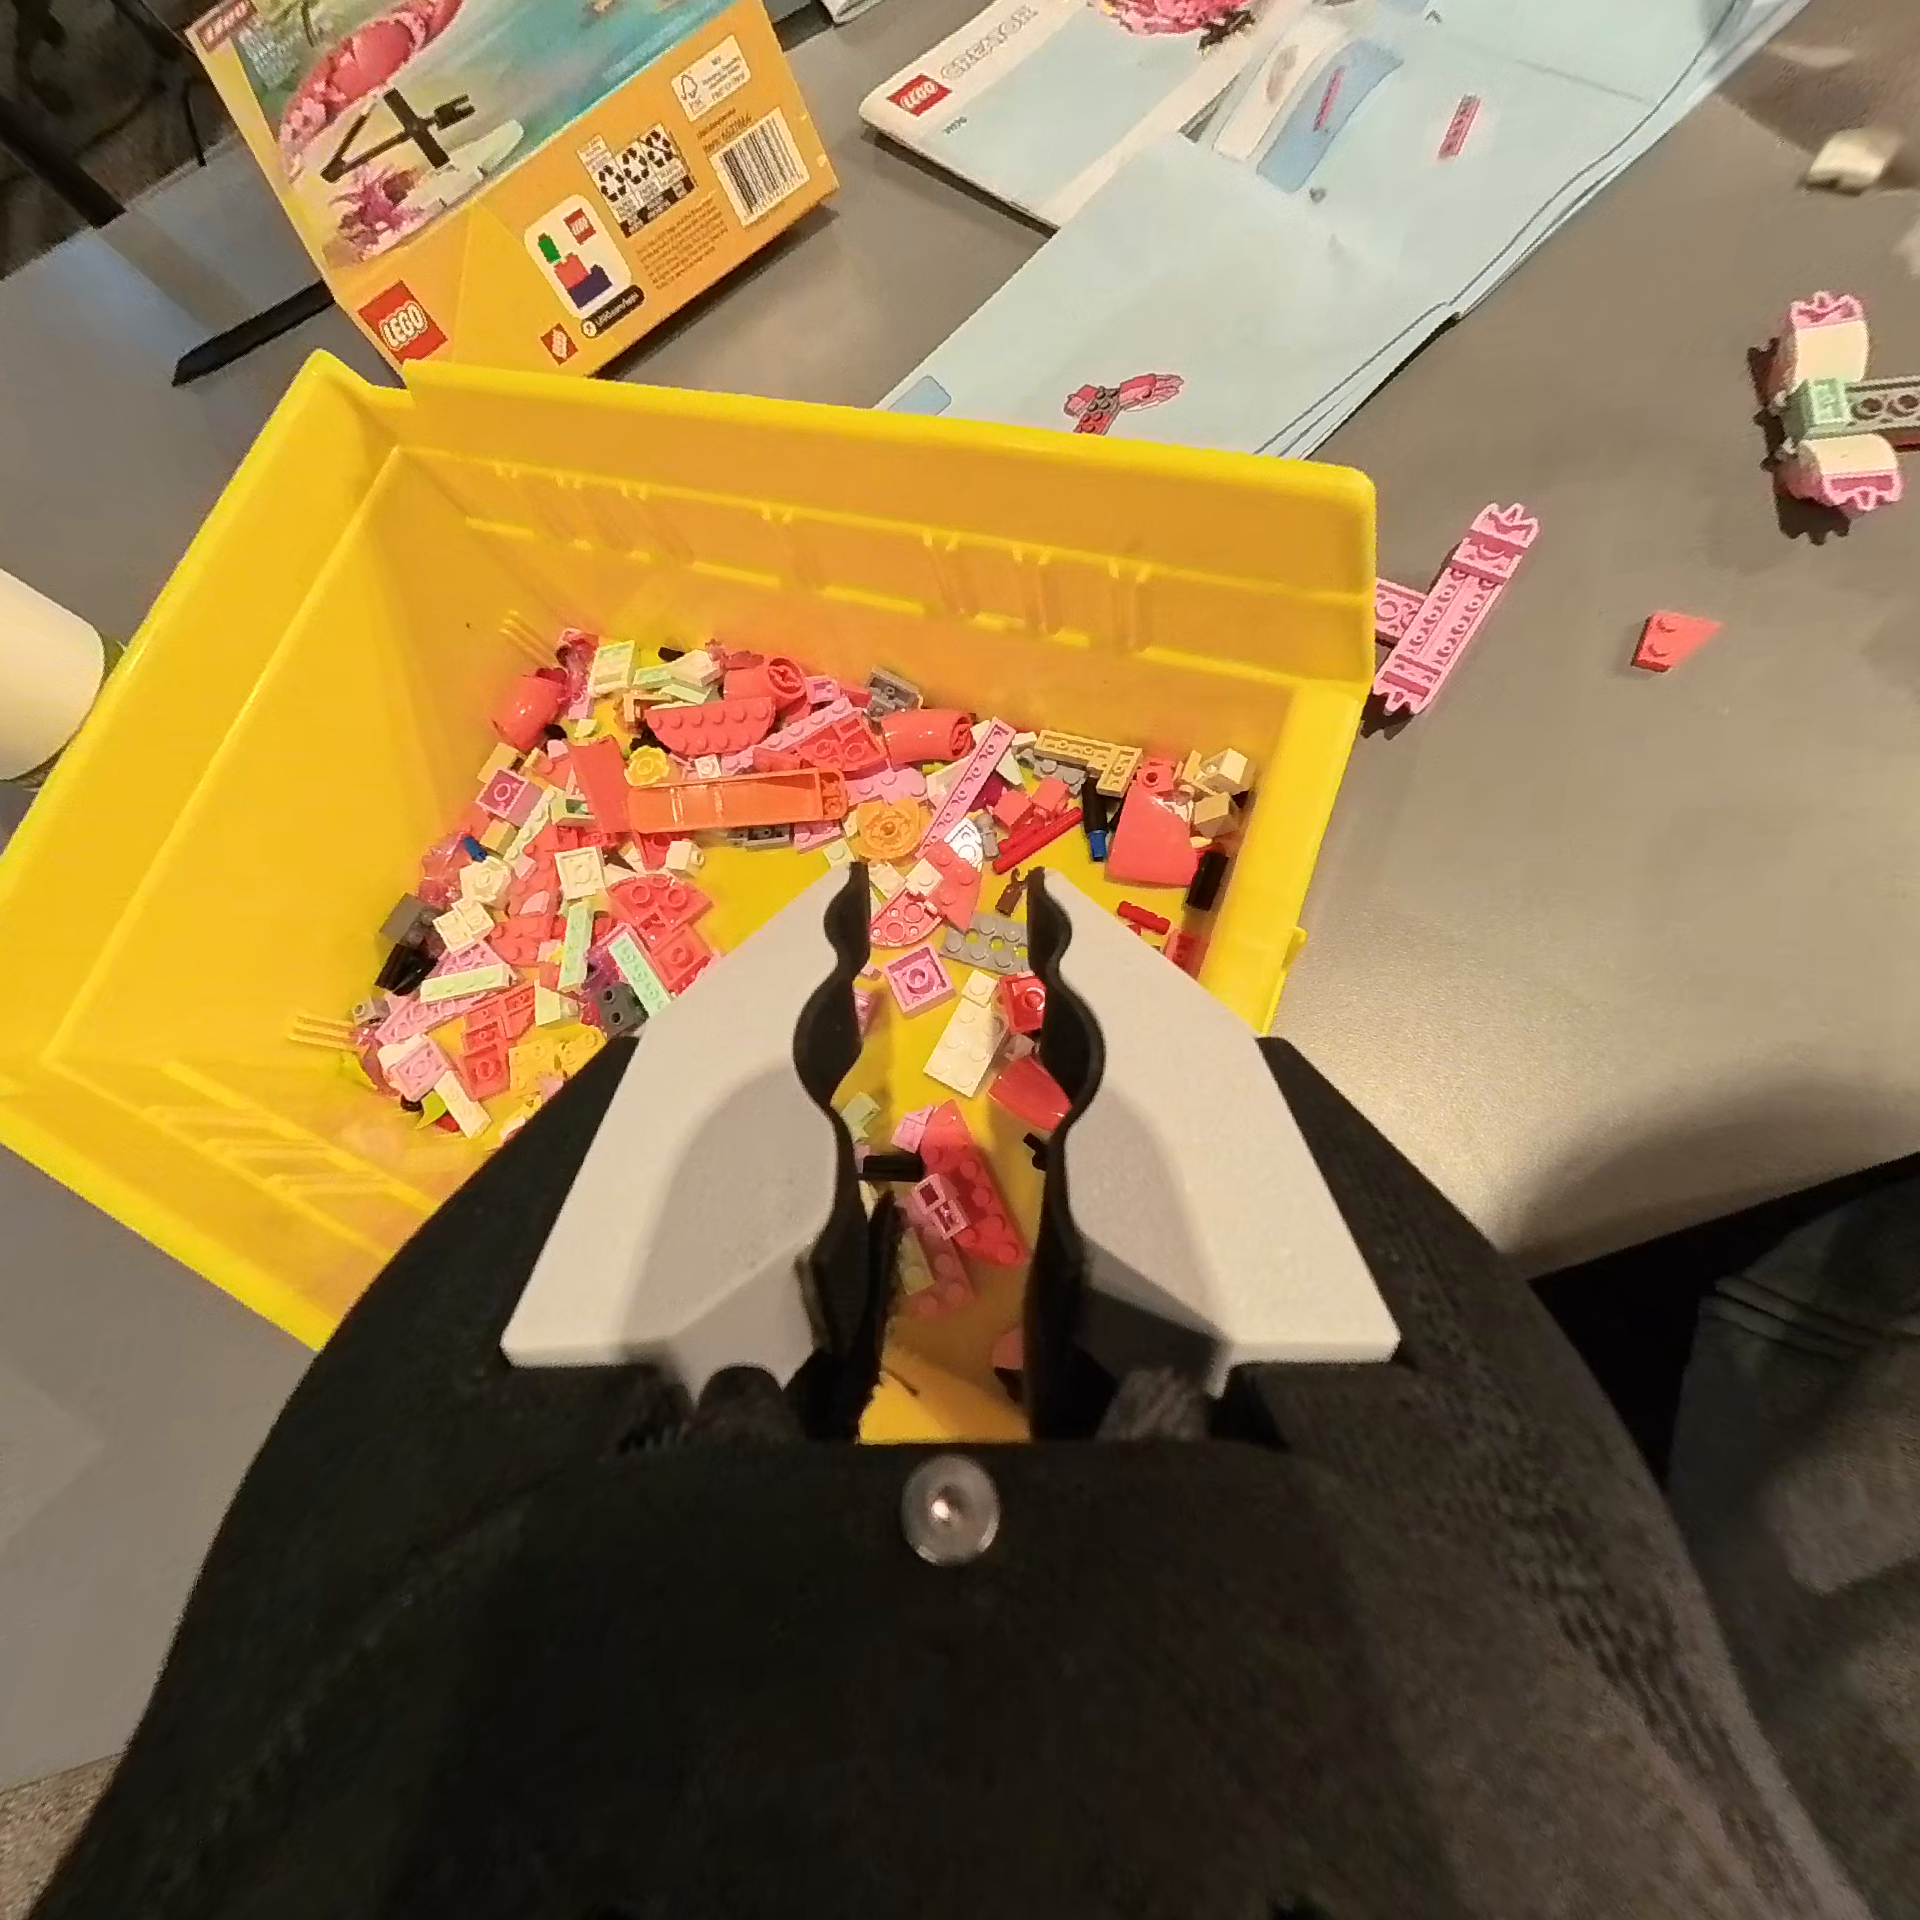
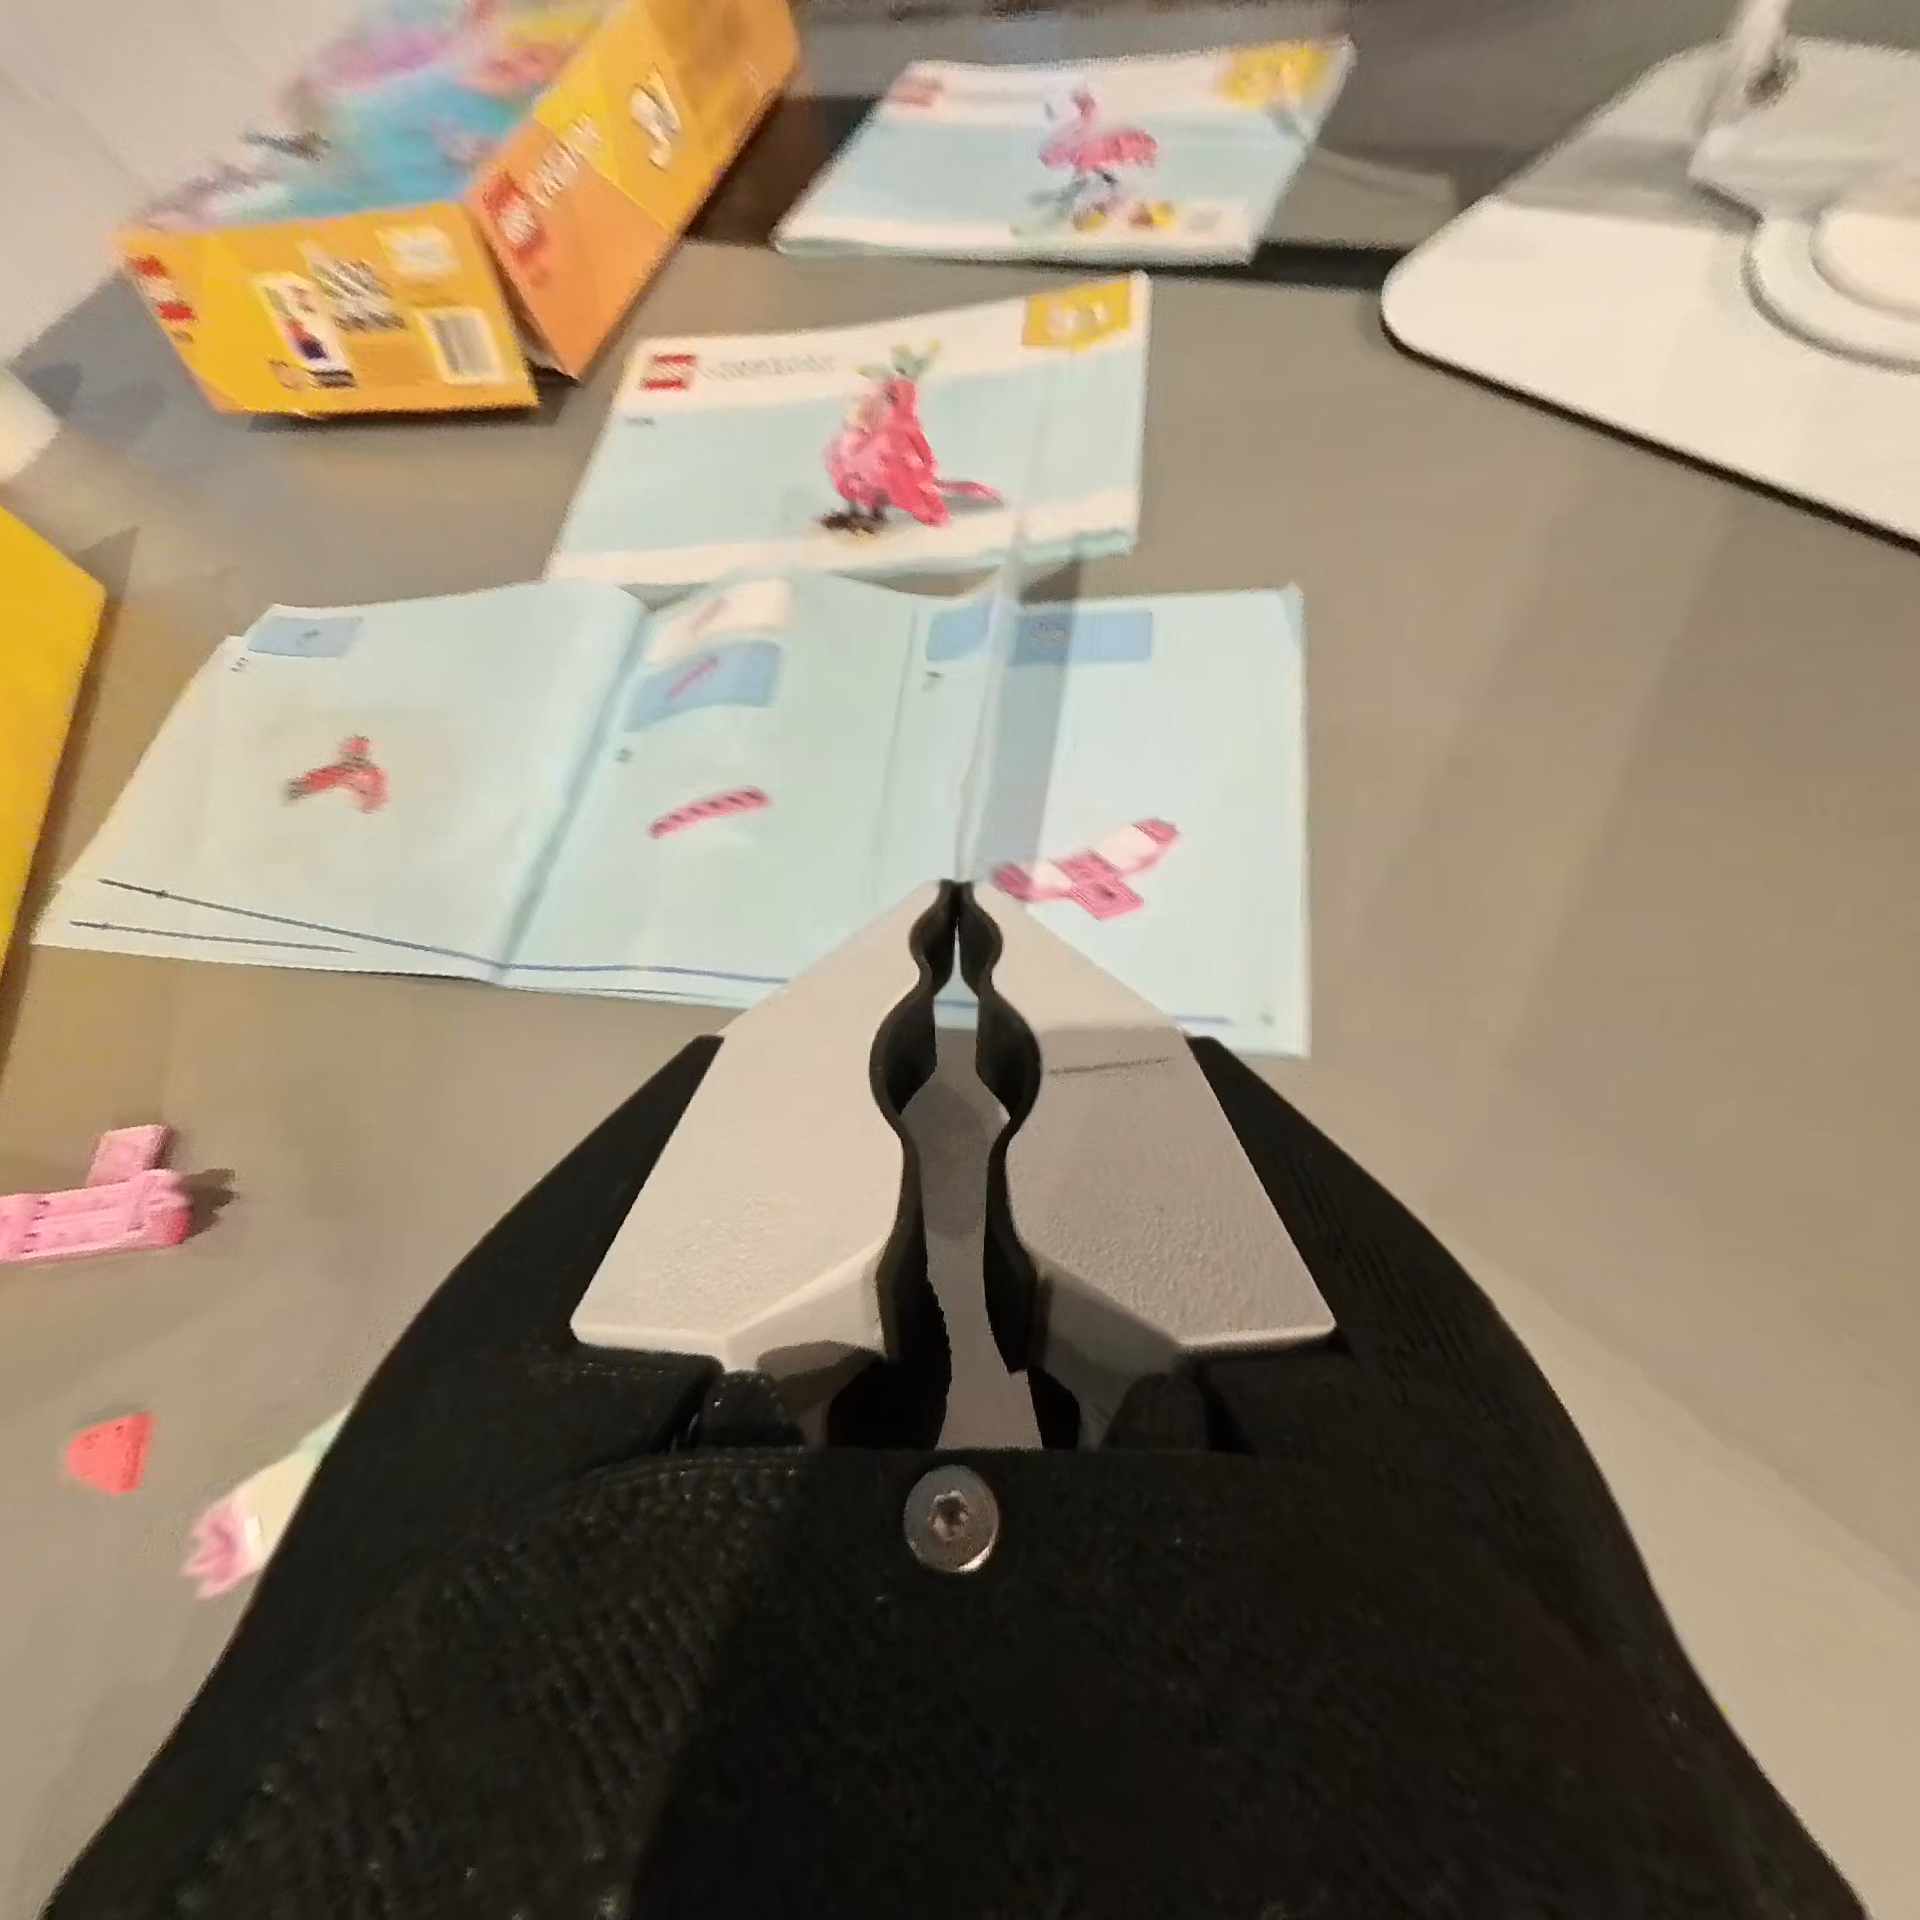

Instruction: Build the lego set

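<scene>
Coral, pink and white loose bricks [image 1: 790, 914] lie heaped in the yellow bin [image 1: 312, 665], right under our left gripper [image 1: 945, 883], whose jaws hang spread and empty, we judge for sorting out a piece. Beyond and to its right rest a pink plate strip [image 1: 1455, 613] and a half-built assembly [image 1: 1839, 416]. Our right gripper [image 2: 957, 886], tips pressed together on nothing, points at the open instruction booklet [image 2: 727, 769], likely to check the step.

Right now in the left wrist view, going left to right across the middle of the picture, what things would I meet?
White rounded object at the left edge → yellow plastic bin of loose bricks → long pink studded brick strip → small coral wedge plate.
</scene>
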The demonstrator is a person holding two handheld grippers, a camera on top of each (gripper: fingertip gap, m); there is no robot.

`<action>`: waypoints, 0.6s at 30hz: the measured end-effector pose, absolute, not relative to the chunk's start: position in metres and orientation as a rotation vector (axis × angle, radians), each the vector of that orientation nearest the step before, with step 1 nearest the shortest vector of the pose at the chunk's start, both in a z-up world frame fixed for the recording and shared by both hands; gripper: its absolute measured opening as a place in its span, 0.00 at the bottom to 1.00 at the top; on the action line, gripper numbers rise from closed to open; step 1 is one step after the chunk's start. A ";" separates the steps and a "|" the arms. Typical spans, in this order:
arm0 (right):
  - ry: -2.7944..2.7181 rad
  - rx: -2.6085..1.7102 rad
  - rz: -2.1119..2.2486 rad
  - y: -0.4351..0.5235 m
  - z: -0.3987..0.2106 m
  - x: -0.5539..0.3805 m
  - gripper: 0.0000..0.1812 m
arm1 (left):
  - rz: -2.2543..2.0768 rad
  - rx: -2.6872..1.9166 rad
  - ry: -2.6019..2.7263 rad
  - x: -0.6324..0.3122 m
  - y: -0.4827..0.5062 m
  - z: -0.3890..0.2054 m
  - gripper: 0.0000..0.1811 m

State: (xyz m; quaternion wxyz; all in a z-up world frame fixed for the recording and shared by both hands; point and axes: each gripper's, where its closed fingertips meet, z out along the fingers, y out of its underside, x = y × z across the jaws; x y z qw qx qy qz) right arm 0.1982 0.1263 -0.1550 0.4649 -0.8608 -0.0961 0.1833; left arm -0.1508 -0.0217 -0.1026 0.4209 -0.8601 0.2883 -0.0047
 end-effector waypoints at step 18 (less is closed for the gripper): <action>-0.870 -2.061 0.873 0.060 -0.153 -0.057 0.14 | -0.162 -2.084 0.669 -0.147 -0.023 -0.088 0.13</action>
